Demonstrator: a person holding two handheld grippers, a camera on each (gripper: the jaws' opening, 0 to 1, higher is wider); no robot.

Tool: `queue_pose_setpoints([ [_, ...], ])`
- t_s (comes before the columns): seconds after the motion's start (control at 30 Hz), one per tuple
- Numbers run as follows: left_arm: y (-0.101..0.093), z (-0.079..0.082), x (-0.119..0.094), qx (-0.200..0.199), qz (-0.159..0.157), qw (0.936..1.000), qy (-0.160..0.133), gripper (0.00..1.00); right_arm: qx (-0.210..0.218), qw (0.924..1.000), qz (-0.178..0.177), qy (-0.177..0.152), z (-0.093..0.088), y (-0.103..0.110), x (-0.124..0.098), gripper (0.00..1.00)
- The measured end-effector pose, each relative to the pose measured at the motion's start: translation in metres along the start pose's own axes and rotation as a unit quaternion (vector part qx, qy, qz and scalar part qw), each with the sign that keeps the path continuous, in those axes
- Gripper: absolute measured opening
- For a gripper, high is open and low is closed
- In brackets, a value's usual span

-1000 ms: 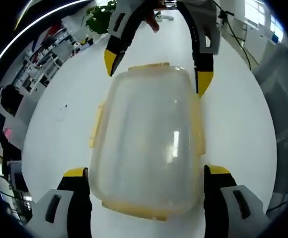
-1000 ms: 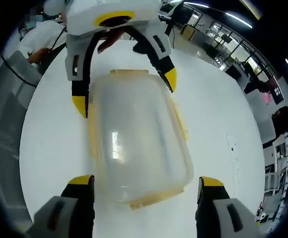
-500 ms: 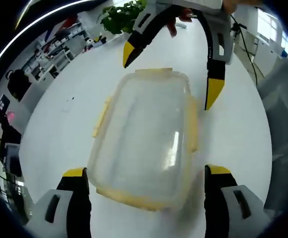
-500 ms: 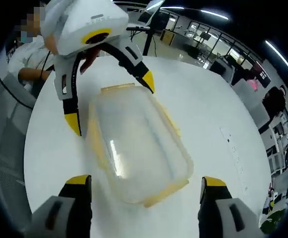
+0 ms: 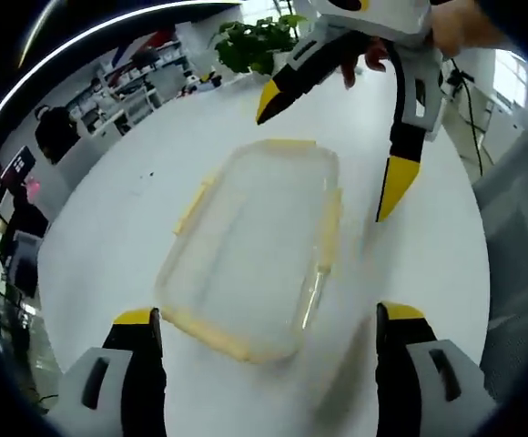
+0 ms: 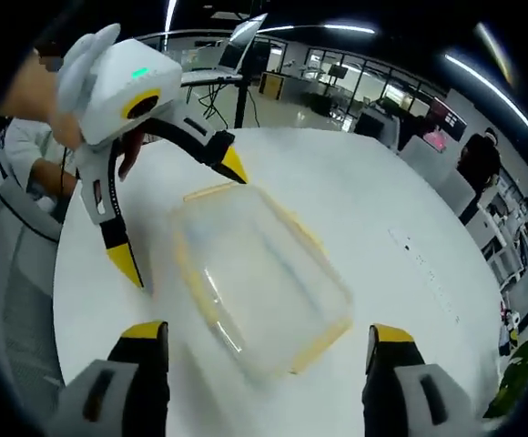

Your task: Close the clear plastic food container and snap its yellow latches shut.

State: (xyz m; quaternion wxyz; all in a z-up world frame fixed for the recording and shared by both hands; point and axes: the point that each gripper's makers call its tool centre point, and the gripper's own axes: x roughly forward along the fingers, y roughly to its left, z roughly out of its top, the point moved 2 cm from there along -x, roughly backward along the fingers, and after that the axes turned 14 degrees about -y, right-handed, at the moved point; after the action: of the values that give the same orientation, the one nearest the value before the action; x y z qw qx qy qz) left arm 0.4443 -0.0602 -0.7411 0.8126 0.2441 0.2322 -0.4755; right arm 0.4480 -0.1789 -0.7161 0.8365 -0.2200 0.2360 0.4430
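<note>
The clear container (image 5: 250, 246) lies lengthwise between the wide-open left gripper (image 5: 269, 323) and wide-open right gripper (image 6: 269, 332), touching neither.

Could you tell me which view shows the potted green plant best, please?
The left gripper view: the potted plant sits whole beyond the white table. In the right gripper view, just a few leaves show at the edge.

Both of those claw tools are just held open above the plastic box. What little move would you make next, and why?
Probably lower the left gripper toward the container's near short edge and press its yellow latch down. Both grippers have their jaws spread and hold nothing; the right gripper is equally clear of the box. The lid appears seated on the white table, though the latches look unsnapped.
</note>
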Motion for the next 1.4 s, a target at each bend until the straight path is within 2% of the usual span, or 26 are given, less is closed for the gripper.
queue_pose_setpoints([
  [0.27,-0.005,0.000,-0.013,-0.035,0.038,0.9983,-0.027,0.96,0.016,0.9995,-0.016,-0.022,0.001,0.009,-0.010,0.89],
  [0.4,-0.014,-0.005,-0.018,-0.043,0.041,0.9979,-0.027,0.95,0.035,0.9985,-0.025,-0.033,0.000,0.014,-0.016,0.89],
  [0.93,-0.032,-0.012,-0.043,-0.076,0.072,0.9935,-0.045,0.95,0.066,0.9951,-0.054,-0.049,-0.013,0.033,-0.044,0.87],
  [1.03,-0.037,-0.014,-0.048,-0.090,0.079,0.9912,-0.056,0.95,0.072,0.9943,-0.059,-0.053,-0.017,0.038,-0.050,0.87],
  [1.4,-0.056,-0.020,-0.064,-0.095,0.095,0.9880,-0.076,0.96,0.092,0.9896,-0.085,-0.072,-0.027,0.050,-0.071,0.87],
])
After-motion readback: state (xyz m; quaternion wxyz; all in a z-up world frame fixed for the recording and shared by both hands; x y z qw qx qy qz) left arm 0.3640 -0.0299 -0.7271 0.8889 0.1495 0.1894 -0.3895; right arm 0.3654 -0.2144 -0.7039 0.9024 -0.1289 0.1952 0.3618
